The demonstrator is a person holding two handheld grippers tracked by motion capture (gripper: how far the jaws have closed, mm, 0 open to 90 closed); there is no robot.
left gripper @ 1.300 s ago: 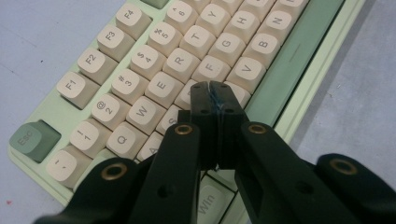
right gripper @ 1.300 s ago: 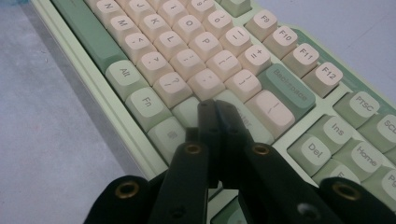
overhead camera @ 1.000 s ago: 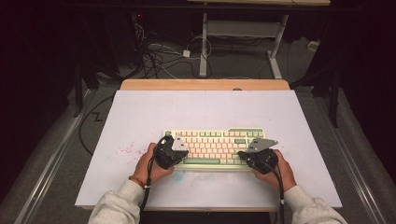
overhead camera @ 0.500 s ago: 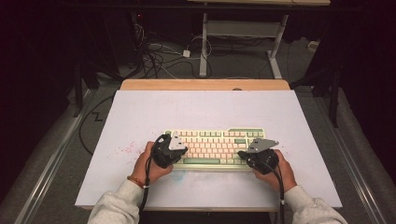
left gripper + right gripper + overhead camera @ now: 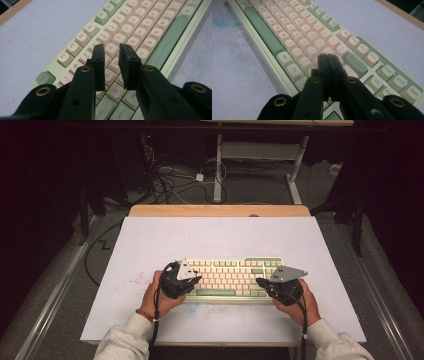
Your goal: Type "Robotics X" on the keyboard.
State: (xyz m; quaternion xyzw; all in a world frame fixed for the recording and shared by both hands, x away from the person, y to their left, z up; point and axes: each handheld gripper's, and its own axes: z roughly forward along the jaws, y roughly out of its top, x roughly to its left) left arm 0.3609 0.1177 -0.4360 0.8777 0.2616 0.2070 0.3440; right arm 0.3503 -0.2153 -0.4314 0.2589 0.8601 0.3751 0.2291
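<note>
Keyboard (image 5: 227, 279) lies flat near the table's (image 5: 150, 240) front edge, between my hands. Left gripper (image 5: 112, 51): jaws just parted, a narrow gap, nothing between them. Right gripper (image 5: 328, 58): closed, empty, above the right-hand keys. I judge the keyboard rigid and fairly heavy, with keycaps that give; I'd grip the frame's ends.

High view looks down from the person's side; both claw views sit close over the keyboard (image 5: 230, 280) — shared by all.

Matt plastic keyboard (image 5: 230, 277) with smooth cream and green keycaps; table (image 5: 215, 237) covered in matt white sheet, bare wood edge
</note>
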